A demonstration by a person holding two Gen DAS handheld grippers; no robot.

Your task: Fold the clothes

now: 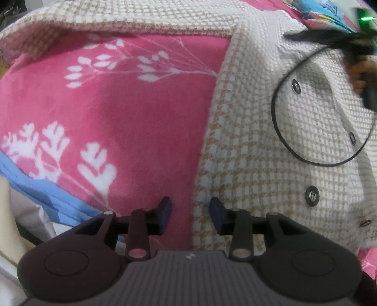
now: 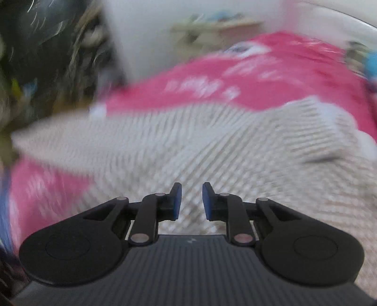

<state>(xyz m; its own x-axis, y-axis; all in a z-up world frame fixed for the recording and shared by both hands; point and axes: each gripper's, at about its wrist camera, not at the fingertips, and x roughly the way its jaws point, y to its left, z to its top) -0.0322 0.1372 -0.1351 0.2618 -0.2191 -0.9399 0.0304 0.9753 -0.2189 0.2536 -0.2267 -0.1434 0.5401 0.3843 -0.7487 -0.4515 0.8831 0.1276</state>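
A cream and tan houndstooth jacket (image 1: 278,131) with dark round buttons lies spread on a pink blanket with white leaf prints (image 1: 117,113). One sleeve stretches across the top of the left wrist view. My left gripper (image 1: 190,215) is open and empty, its jaws straddling the jacket's left edge near the hem. My right gripper (image 2: 191,200) is open and empty, hovering over the jacket (image 2: 212,153) in a motion-blurred view. The right gripper also shows in the left wrist view (image 1: 358,47) over the jacket's upper right, held by a hand.
A thin black cable (image 1: 282,138) loops over the jacket's button front. Blue fabric (image 1: 47,195) lies at the blanket's lower left. A patterned blue and pink cloth (image 1: 325,11) sits at the top right. Dark clutter (image 2: 47,58) stands beyond the bed's left side.
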